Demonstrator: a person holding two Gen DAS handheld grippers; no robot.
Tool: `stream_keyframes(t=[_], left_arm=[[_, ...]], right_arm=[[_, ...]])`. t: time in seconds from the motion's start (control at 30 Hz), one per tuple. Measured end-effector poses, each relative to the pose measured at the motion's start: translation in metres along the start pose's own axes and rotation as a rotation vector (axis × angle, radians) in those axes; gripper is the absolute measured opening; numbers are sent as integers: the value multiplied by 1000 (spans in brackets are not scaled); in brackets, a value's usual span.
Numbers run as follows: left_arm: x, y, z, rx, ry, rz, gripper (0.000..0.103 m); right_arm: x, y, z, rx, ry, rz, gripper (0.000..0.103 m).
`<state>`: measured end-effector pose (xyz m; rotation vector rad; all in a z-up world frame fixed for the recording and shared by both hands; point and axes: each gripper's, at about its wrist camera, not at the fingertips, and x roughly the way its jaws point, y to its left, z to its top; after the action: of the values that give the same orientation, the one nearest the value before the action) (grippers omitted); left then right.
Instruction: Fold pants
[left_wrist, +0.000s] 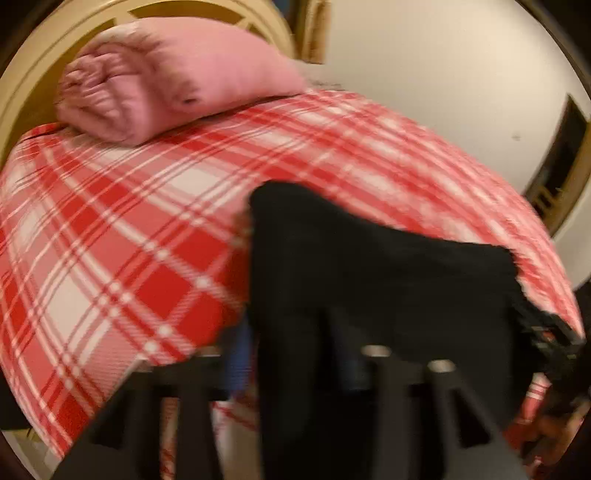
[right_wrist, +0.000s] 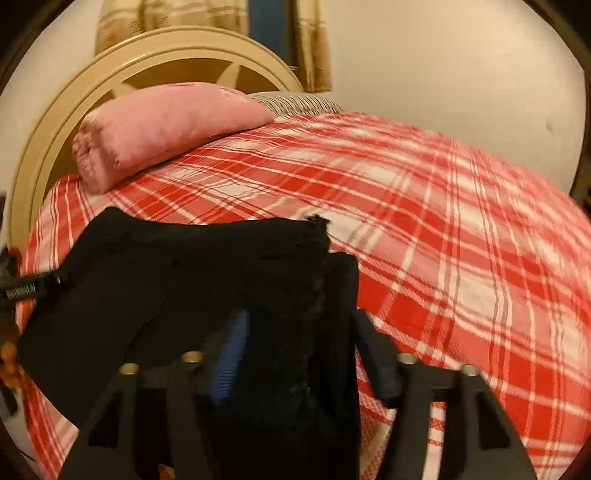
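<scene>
Held the black pants (left_wrist: 369, 266) up over the bed (left_wrist: 110, 258), stretched between both claws, above the near part of the red-and-white plaid bedspread (right_wrist: 461, 240).

Left claw (left_wrist: 291, 332): clenched on one end of the pants, black cloth bunched between a blue-padded finger (left_wrist: 236, 354) on one side and the other finger buried under the fabric. Draped down over the claw's frame and hid most of the gap. Blurred throughout the left wrist view.

Right claw (right_wrist: 295, 332): grasping the other end of the pants (right_wrist: 166, 280), a frayed edge of the cloth standing up between the blue-padded finger (right_wrist: 229, 354) and the dark finger (right_wrist: 376, 354) on the far side. Hung in a thick fold straight down between the two fingers. Sagged in the span between the two claws, upper edge dipping in the middle. Seen also from the left wrist view at the far right edge, the right claw gripping the fabric's corner; from the right wrist view at the far left edge, the left claw likewise.

Rested at the head of the bed, against the cream headboard (right_wrist: 147, 62): a pink pillow (right_wrist: 166, 125), well apart from the pants. Behind that, a plain pale wall (right_wrist: 443, 74) and a curtain (right_wrist: 310, 44).
</scene>
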<state>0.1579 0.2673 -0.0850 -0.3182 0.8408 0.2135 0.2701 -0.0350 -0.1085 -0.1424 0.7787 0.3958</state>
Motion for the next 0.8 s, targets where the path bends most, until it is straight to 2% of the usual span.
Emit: stream_keyframes(t=[0.07, 0.13, 0.23, 0.3, 0.37, 0.43, 0.5, 0.6, 0.7, 0.8], left_arm=[[0, 8, -4, -33, 1, 55, 83], [-7, 15, -5, -50, 1, 58, 84], [-25, 18, -9, -25, -31, 125, 84], [-38, 19, -12, 4, -58, 177, 84], [-54, 11, -18, 42, -83, 223, 84], [-60, 3, -21, 68, -98, 230, 84], [-66, -8, -26, 88, -109, 210, 84], [-68, -26, -32, 121, -107, 182, 84], [-56, -43, -37, 166, -94, 181, 84], [-40, -48, -45, 189, -47, 207, 84]], right_arm=[[-4, -9, -1, 56, 9, 47, 65], [-25, -16, -7, 140, -37, 57, 65], [-64, -16, -14, 222, -138, -14, 65], [-88, -3, -18, 214, -207, -39, 65], [-99, 18, -18, 140, -236, -61, 64], [-105, 41, -20, 57, -251, -64, 40], [-100, 57, -19, 11, -211, -23, 38], [-83, 58, -25, 5, -147, -34, 38], [-57, 43, -39, 89, -27, -29, 38], [-51, 35, -53, 136, -25, -17, 42]])
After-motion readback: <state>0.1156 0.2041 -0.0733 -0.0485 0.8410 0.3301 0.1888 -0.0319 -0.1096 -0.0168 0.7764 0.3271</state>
